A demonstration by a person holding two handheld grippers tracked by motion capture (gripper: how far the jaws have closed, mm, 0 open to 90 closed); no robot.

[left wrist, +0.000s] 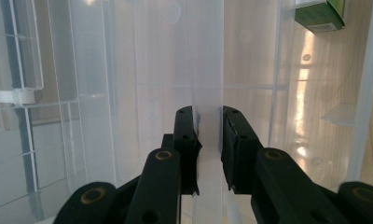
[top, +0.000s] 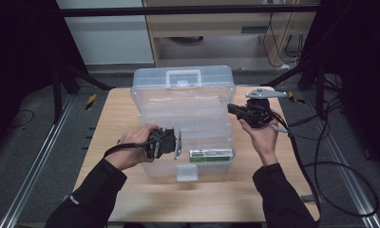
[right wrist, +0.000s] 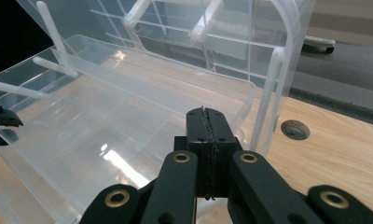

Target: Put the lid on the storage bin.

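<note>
**Two grippers at the open clear box**

The wooden table carried one big thing: a clear plastic storage box with its lid raised and its trays folded out, standing in the middle of the table. Its white handle was at the far side, on top of the raised lid.

The left gripper was at the near left part of the box. In the left gripper view its jaws stood a little apart, with a thin clear wall of the box between them; I cannot tell if the pads really pressed on it. The right gripper was at the right edge of the box, over the rim of a clear tray. Its jaws were fully closed together and held nothing.

A small green and white carton lay in the near right compartment of the box.
</note>
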